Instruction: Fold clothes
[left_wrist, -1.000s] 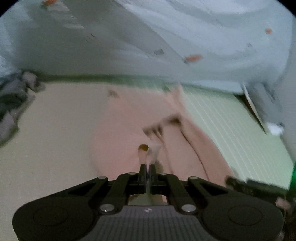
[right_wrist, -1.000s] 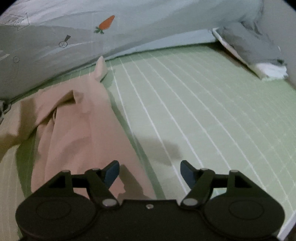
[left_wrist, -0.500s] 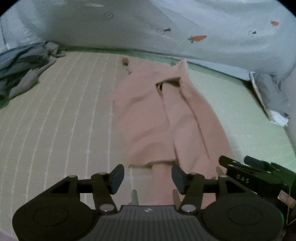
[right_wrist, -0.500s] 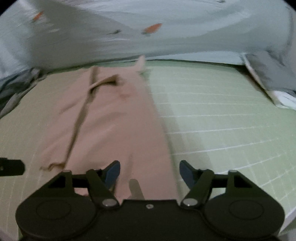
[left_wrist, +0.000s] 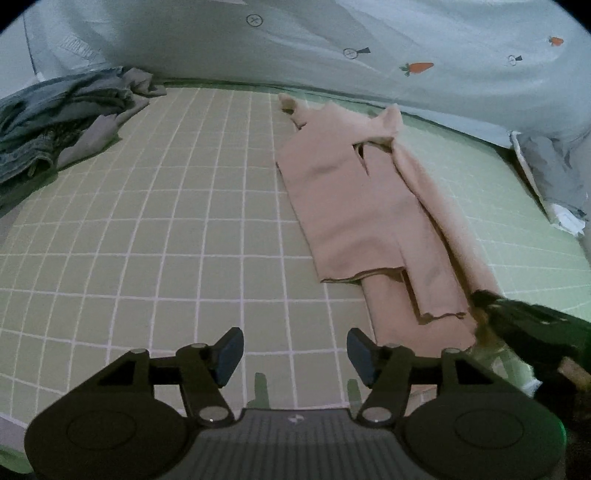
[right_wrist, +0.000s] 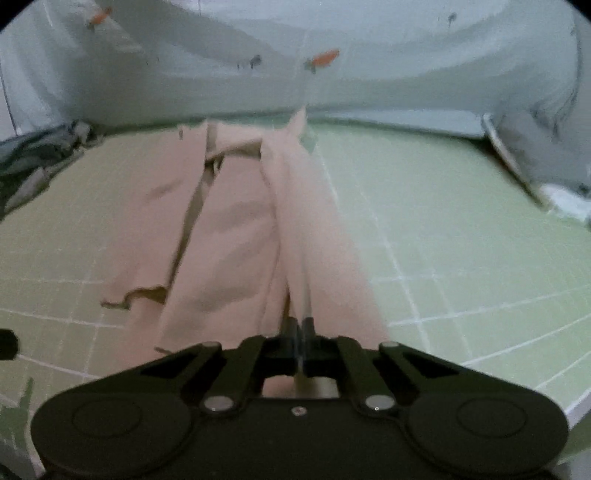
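The right gripper (right_wrist: 299, 325) has its 2 fingers pressed together on the near hem of the pink garment (right_wrist: 236, 229), w/ a thin fold of cloth pinched between the pads. From that pinch the cloth runs straight away from the gripper as a long narrow strip, folded lengthwise, w/ a loose flap lying on its left side and a ragged lower edge partway up. The far end reaches the blue quilt (right_wrist: 369, 85), which has small carrot prints.

The left gripper (left_wrist: 293, 356) sits w/ its fingers spread apart and nothing between them, over bare green checked sheet (left_wrist: 166, 229). The pink garment (left_wrist: 354, 206) lies ahead and to the right of it, near end just beside its right finger, not touching. In the left wrist view the right gripper (left_wrist: 480, 306) shows as a dark body at the garment's near right corner.

Farther out, a heap of grey and denim clothes (left_wrist: 55, 129) lies at the far left, well apart from the pink garment. A grey and white bundle (left_wrist: 550, 173) sits at the far right edge, against the blue quilt (left_wrist: 332, 44).
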